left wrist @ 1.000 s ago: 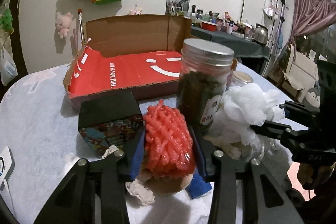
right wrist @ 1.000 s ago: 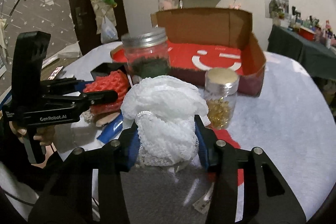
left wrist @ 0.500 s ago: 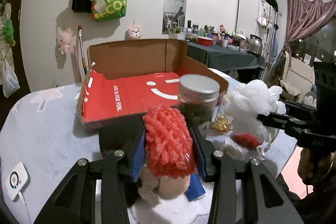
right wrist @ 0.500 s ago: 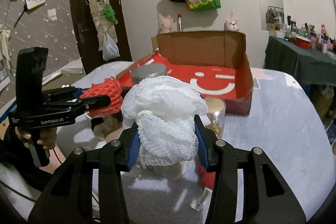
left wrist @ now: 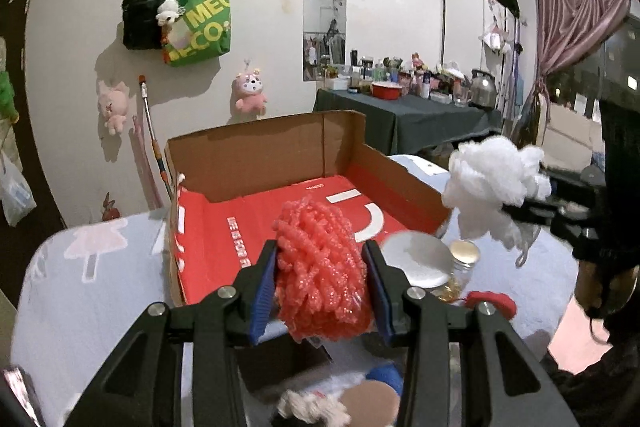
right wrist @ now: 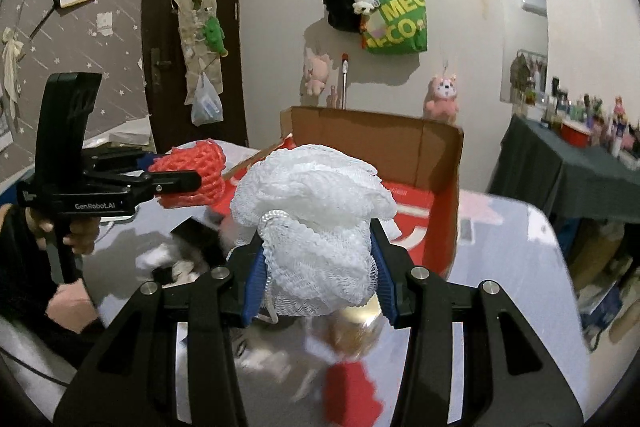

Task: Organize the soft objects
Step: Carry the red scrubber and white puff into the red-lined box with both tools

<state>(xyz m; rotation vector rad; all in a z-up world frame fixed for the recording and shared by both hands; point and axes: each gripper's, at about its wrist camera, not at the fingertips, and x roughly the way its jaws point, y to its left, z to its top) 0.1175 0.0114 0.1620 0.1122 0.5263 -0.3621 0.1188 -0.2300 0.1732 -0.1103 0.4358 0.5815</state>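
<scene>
The left gripper [left wrist: 320, 279] is squeezed partway shut on a bumpy red foam net [left wrist: 322, 275], held up in the air in front of the open cardboard box [left wrist: 264, 155] with the red bottom. The right gripper [right wrist: 318, 271] is pinched the same way on a fluffy white mesh puff [right wrist: 316, 223], round and full of little holes, also up above the pale table [left wrist: 84, 291]. Below sit a jar with a flat silver lid [left wrist: 416, 263] and a smaller jar [left wrist: 462, 259] just beside it.
</scene>
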